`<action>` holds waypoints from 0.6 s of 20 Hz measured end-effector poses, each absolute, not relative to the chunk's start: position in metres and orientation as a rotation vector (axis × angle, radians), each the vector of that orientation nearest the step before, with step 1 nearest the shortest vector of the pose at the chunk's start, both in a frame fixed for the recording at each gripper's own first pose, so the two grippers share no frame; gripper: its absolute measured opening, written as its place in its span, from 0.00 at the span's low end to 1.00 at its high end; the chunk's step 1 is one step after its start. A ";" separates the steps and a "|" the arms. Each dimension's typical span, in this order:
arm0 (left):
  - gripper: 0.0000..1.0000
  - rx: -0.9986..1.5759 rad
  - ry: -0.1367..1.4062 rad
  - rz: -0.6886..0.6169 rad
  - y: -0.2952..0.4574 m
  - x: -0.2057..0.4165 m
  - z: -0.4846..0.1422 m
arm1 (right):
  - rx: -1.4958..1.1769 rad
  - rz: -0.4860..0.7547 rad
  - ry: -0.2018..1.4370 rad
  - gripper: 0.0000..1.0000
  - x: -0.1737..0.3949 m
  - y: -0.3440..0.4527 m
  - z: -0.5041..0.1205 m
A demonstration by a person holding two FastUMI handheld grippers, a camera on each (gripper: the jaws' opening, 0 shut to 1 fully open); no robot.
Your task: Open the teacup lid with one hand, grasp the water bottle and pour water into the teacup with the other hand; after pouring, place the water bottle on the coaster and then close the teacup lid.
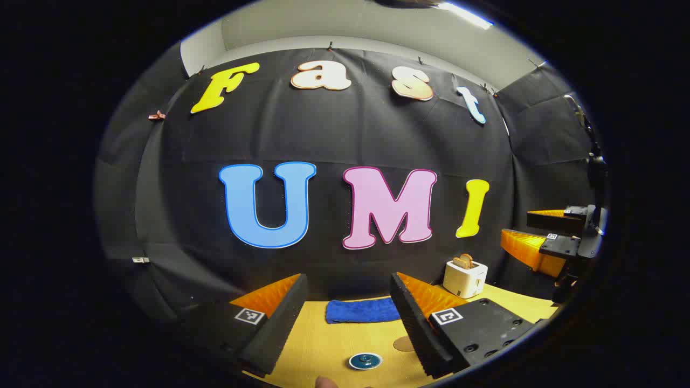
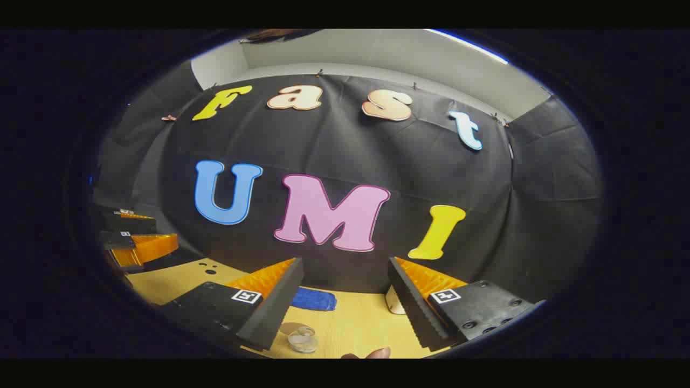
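Hanging high above the table (image 1: 323,345) with nothing held, both grippers start from a long way up, and that height is the main source of trouble in my judgement. The left gripper (image 1: 350,315) has its fingers spread wide and empty, with the teacup lid (image 1: 365,360) lying low between them near the table's front edge; a descent from this far off could drift and strike the lid's rim instead of straddling its knob, tipping the cup. The right gripper (image 2: 345,302) also has its fingers wide apart and empty, and the water bottle (image 2: 303,339), seen from above as a clear round top, stands just beside its left finger, off centre, so a straight drop may knock it over. The toaster (image 1: 464,277) and the blue towel (image 1: 362,311) sit farther back, well clear of both paths. The coaster (image 1: 404,343), a thin tan disc partly hidden behind the left gripper's right finger, is small and easy to miss when the bottle is set down. A fingertip (image 2: 377,353) shows at the bottom edge.
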State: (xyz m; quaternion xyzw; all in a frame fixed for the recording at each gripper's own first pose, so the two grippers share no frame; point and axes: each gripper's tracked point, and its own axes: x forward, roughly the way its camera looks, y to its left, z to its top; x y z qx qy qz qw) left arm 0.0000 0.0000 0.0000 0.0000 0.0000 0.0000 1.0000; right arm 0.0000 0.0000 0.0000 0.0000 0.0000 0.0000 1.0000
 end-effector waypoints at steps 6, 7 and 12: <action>0.96 0.007 -0.006 -0.005 -0.001 -0.002 0.000 | 0.009 0.009 -0.026 0.98 -0.006 0.002 0.009; 0.96 0.009 -0.008 -0.004 -0.002 -0.003 -0.001 | 0.012 0.013 -0.027 0.98 -0.007 0.003 0.011; 0.96 0.011 -0.009 -0.002 -0.003 -0.006 0.000 | 0.018 0.015 -0.031 0.98 -0.009 0.005 0.010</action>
